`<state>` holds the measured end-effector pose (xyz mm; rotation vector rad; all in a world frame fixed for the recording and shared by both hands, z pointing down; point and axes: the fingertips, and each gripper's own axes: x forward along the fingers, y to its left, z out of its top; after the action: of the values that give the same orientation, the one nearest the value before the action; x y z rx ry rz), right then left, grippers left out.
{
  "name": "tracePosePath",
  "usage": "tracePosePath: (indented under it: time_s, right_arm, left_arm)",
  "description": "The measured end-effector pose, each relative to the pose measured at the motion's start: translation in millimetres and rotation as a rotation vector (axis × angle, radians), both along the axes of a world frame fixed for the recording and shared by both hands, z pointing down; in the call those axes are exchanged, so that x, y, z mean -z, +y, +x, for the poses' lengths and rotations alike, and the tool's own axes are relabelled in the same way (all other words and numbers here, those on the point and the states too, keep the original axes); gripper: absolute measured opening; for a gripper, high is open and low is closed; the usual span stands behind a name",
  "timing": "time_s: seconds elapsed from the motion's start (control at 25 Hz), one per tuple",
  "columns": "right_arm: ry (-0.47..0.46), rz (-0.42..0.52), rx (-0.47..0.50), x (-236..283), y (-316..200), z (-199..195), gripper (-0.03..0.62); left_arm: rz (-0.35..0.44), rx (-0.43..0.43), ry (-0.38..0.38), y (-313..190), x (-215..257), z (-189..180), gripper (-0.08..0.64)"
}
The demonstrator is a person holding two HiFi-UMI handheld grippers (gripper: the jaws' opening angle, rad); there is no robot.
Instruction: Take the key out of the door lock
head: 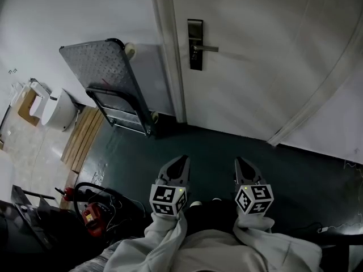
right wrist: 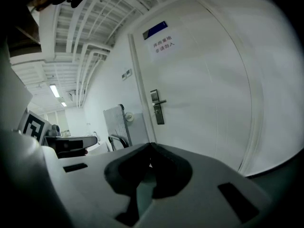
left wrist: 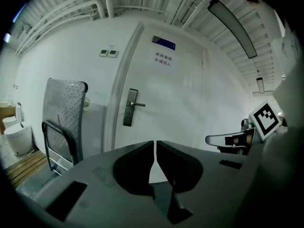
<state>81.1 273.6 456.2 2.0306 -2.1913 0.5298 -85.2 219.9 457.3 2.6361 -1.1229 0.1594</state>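
Note:
The white door (head: 266, 55) stands closed ahead of me, with a dark lock plate (head: 195, 44) and a silver lever handle (head: 206, 49). The plate also shows far off in the left gripper view (left wrist: 130, 107) and the right gripper view (right wrist: 156, 107). A key is too small to make out at this distance. My left gripper (head: 182, 158) (left wrist: 155, 142) and right gripper (head: 239, 161) (right wrist: 150, 145) hang side by side low over the dark floor, well short of the door. Both are shut with nothing between their jaws.
A folded metal platform trolley (head: 108, 78) leans on the wall left of the door frame. Further left are a white toilet (head: 57, 109) and wooden slats (head: 82, 137). Cables and a red tool (head: 91, 213) lie at my lower left.

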Motion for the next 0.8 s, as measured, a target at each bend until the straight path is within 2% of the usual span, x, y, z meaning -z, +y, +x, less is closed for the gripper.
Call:
tracePosePath:
  time_s: [0.8]
  right_arm:
    - [-0.007,-0.034,0.015,-18.3,-18.7,-27.0,0.052]
  left_arm:
    - [-0.019,0.008,-0.009,-16.1,-16.3,-24.4,0.027]
